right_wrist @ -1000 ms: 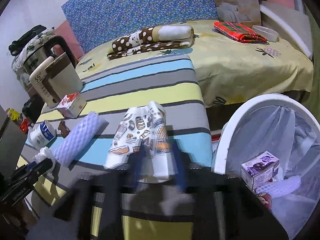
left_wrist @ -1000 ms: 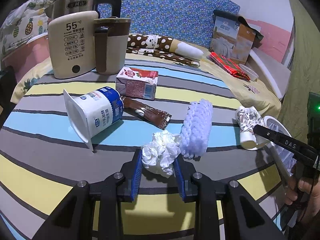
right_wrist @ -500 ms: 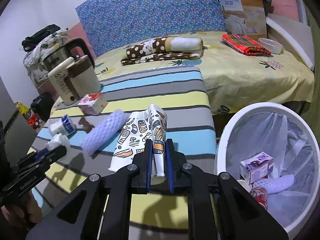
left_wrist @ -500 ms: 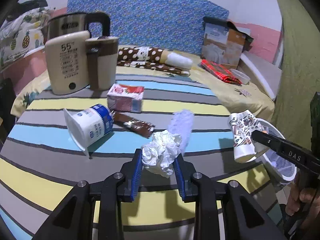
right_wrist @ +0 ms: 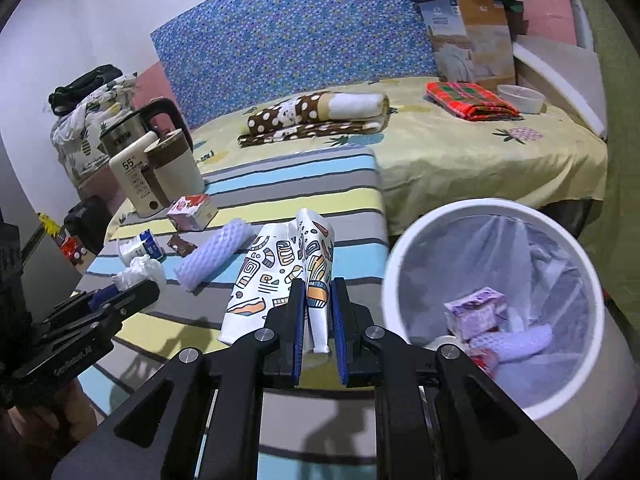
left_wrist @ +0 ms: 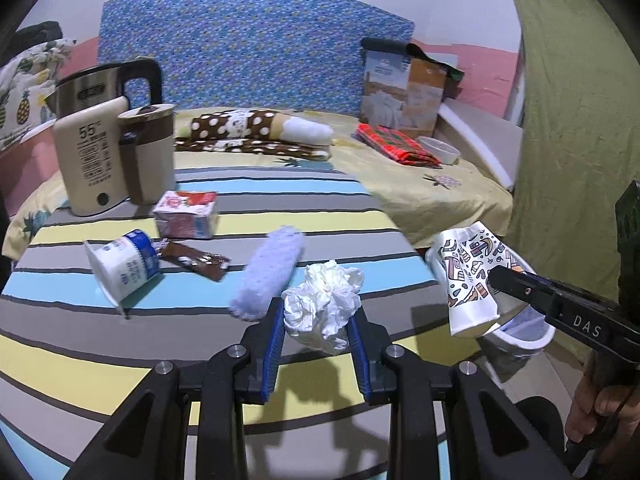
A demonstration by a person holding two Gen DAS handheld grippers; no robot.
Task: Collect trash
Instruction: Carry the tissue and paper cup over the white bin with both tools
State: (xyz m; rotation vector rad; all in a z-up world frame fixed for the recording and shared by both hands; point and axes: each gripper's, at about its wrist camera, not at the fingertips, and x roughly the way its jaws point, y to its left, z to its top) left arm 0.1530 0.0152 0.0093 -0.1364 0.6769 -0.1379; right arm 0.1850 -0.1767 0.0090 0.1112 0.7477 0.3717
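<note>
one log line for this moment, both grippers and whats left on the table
left gripper: shut on tissue wad | right gripper: shut on paper cup | bin: beside table | left: yogurt cup, foam sleeve, wrapper, carton

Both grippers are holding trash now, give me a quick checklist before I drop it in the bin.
1. Right gripper clamped on the crushed paper cup: ok.
2. Left gripper gripping the tissue wad: ok.
3. Cup over the trash bin opening: not ok, it is left of the rim.
4. Bin has room above the purple carton: ok.
5. Tissue wad clear of the foam sleeve: cannot tell.
</note>
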